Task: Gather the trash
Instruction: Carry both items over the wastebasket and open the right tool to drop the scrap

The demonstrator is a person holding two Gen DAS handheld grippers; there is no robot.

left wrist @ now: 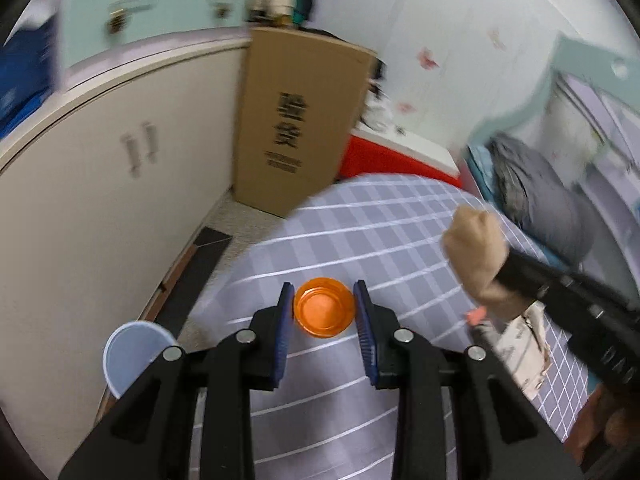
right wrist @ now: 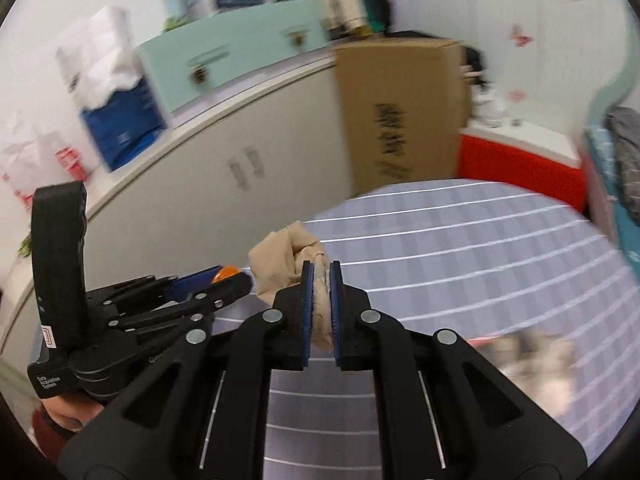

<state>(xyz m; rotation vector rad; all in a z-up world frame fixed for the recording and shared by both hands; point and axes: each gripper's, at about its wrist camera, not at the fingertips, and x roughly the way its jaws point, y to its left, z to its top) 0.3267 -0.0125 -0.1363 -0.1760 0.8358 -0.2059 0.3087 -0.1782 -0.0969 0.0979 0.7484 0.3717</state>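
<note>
My left gripper is shut on a small orange plastic cup, held above the grey checked bed cover. In the right wrist view the left gripper shows at the left with the orange cup between its pads. My right gripper is shut on a crumpled beige paper wad. In the left wrist view this wad sits at the tip of the right gripper's black body at the right. A crumpled printed paper and a small pink scrap lie on the cover below it.
A pale blue bin stands on the floor at lower left, beside white cabinets. A tall cardboard box and a red box stand beyond the bed. Grey clothing lies at the right.
</note>
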